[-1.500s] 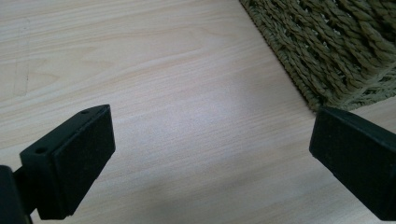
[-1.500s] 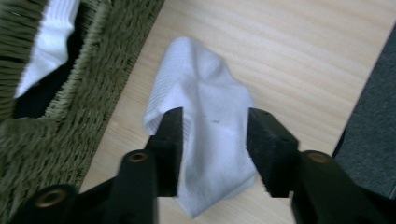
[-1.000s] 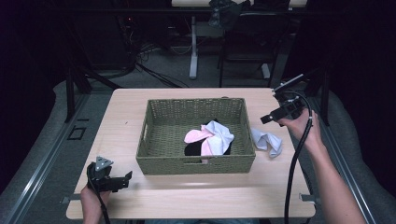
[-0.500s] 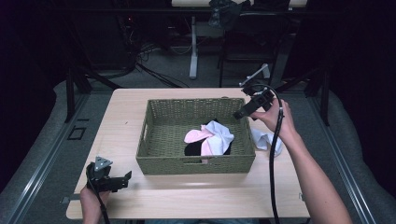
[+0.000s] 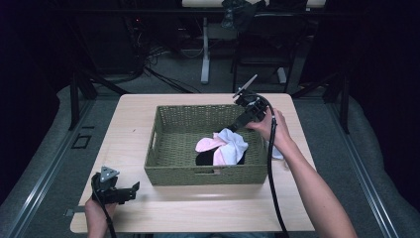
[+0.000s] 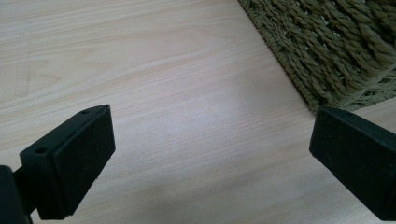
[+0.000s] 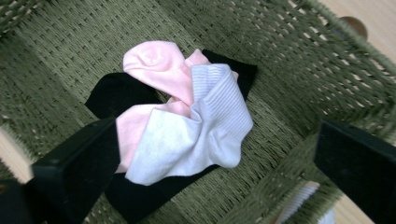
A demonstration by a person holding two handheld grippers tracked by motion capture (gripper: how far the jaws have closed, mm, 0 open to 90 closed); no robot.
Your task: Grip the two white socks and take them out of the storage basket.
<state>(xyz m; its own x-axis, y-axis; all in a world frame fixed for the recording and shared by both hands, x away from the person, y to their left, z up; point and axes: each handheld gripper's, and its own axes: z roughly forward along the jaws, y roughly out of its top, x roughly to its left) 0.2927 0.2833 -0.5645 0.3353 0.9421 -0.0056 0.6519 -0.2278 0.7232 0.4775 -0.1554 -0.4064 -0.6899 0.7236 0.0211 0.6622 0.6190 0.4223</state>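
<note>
— Where is the sock now?

— The white sock [image 7: 201, 135] lies in the woven basket [image 5: 173, 129], on top of the pink sock [image 7: 156, 63] and the black sock [image 7: 116, 93], towards the basket's right end. My right gripper [image 5: 233, 126] hovers just over the pile, and its jaws have just been opening: they stand wide apart, with nothing between them but air above the socks.

— So what does that mean for the job?

— I judge that this sock is delivered. One more white sock [image 5: 277, 152] sits on the table [image 5: 307, 198] just outside the basket's right wall, half hidden behind my right hand [image 5: 272, 131], so that one seems next.

— What differs from a second ago?

— Then my right gripper was out past the basket's far right corner, above that outer sock. Since then it has come across, over the rim and into the basket.

— And your other hand?

— My left gripper [image 5: 121, 191] rests near the table's near left corner, jaws apart and empty over bare wood, just where it was a second ago.
</note>
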